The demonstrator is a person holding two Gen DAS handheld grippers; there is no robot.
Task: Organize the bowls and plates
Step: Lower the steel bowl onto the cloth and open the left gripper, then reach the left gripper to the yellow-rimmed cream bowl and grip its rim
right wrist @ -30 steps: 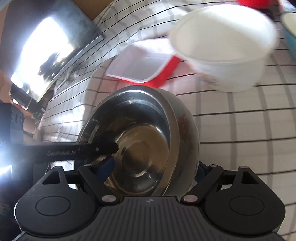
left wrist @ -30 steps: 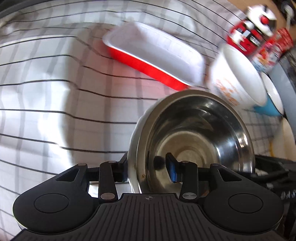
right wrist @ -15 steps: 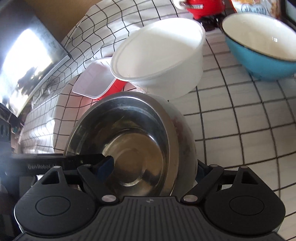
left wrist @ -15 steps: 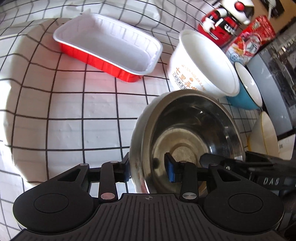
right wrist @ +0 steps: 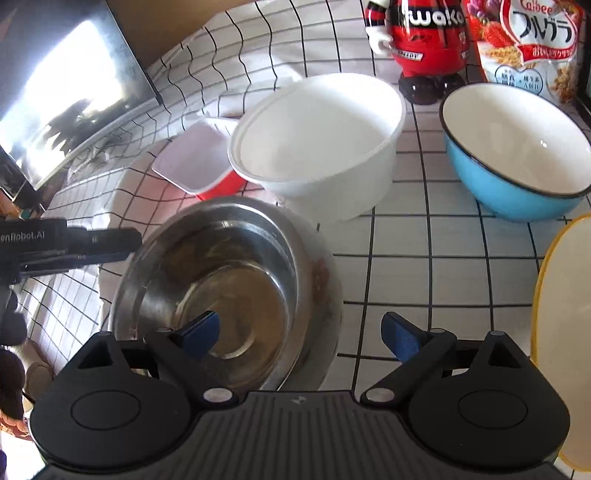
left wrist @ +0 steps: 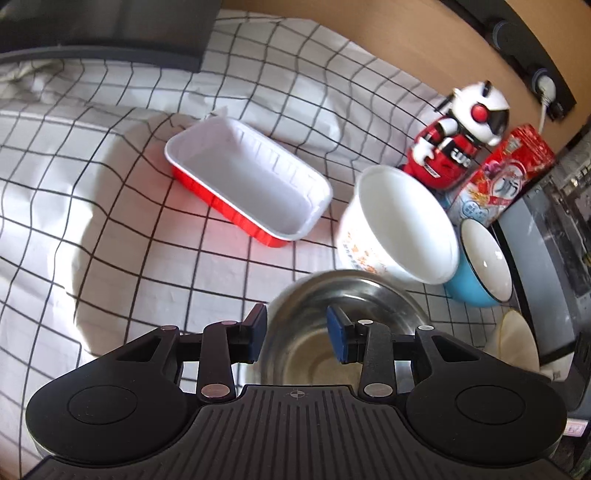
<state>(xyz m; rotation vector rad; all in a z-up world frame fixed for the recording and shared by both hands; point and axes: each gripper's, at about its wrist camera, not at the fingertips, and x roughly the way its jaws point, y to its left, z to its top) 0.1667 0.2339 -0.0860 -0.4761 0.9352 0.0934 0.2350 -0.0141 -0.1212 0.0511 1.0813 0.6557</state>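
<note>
A steel bowl [left wrist: 347, 317] [right wrist: 229, 280] rests on the checked cloth. My left gripper [left wrist: 297, 334] is open, its jaws standing either side of the bowl's left rim without touching. My right gripper [right wrist: 301, 334] is open wide, straddling the bowl's right rim. Behind the steel bowl stands a white paper bowl [left wrist: 399, 225] [right wrist: 317, 140]. A blue enamel bowl [left wrist: 480, 262] [right wrist: 517, 155] sits to its right. A red tray with a white inside [left wrist: 247, 184] [right wrist: 195, 162] lies to the left. A yellow-rimmed plate [right wrist: 565, 332] [left wrist: 513, 339] is at the right.
A red and white robot figure [left wrist: 458, 129] [right wrist: 424, 33] and a cereal bag [left wrist: 502, 173] [right wrist: 532, 44] stand at the back. A dark shiny panel [right wrist: 62, 85] is at the left. A grey appliance [left wrist: 546, 258] borders the right. My left gripper's arm [right wrist: 66, 243] shows in the right wrist view.
Both grippers have opened and let go of the steel bowl, which now rests on the cloth. Both cameras have pulled back and up.
</note>
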